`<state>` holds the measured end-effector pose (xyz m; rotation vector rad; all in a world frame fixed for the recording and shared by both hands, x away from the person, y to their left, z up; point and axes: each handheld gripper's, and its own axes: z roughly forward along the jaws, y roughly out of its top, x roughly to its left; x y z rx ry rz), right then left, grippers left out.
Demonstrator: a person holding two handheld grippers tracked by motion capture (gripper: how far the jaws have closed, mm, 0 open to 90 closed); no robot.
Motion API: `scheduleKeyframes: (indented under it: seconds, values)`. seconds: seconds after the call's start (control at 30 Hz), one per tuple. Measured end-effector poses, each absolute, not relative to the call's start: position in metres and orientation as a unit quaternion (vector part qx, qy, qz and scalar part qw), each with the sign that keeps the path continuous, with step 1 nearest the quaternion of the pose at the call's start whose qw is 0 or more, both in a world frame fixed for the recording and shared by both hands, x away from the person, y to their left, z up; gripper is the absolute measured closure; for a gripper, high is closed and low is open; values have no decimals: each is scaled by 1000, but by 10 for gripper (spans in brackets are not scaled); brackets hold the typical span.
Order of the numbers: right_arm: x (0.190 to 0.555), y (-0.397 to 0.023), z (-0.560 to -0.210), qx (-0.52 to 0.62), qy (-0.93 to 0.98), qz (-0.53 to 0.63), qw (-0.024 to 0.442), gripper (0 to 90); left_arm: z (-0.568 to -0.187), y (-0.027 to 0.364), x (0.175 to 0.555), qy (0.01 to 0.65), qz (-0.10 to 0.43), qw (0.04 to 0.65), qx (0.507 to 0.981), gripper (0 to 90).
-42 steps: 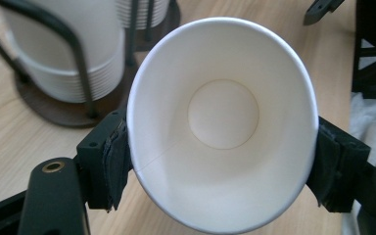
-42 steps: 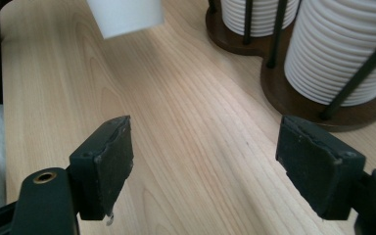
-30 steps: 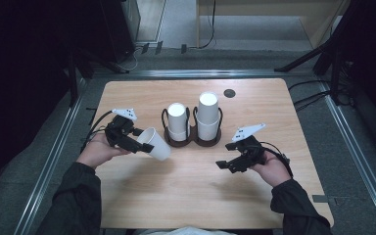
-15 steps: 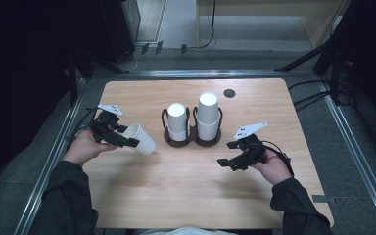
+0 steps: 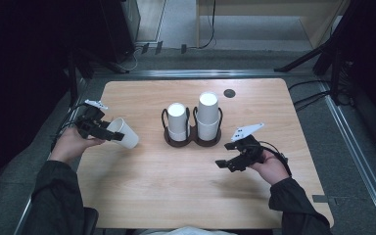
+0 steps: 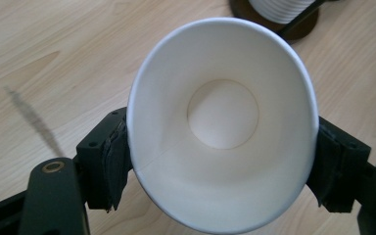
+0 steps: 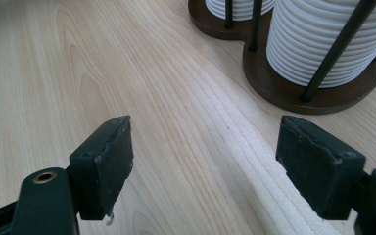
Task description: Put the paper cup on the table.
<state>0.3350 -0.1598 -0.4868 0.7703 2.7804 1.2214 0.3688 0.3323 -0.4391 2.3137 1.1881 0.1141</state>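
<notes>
A white paper cup [image 5: 124, 132] lies on its side in my left gripper [image 5: 108, 134] over the table's left part. In the left gripper view the cup [image 6: 223, 122] faces me mouth first, squeezed oval, with a pad [image 6: 108, 164] pressed on each side of its rim. Two stacks of white cups [image 5: 178, 121] stand upside down in a dark wooden holder [image 5: 194, 140] at the table's middle. My right gripper [image 5: 226, 164] hovers open in front of and right of the holder, nothing between its pads [image 7: 108, 156]. The holder's base [image 7: 318, 95] lies just beyond it.
A small dark round disc [image 5: 229, 93] is set in the wooden table [image 5: 176, 196] at the back right. Cables and stand legs lie on the floor beyond the table's far edge.
My left gripper has carried the cup leftwards, away from the holder toward the table's left edge. The right gripper has stayed where it was.
</notes>
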Motion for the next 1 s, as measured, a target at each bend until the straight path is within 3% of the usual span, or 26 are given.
scheduleKeyframes:
  seconds: [0.77, 1.0]
  values:
    - [332, -168, -488, 255, 886, 387, 11, 218, -453, 327, 396, 471, 104, 143, 864, 211]
    - [330, -170, -489, 261, 885, 385, 3, 219, -454, 323, 399, 463, 97, 143, 869, 204]
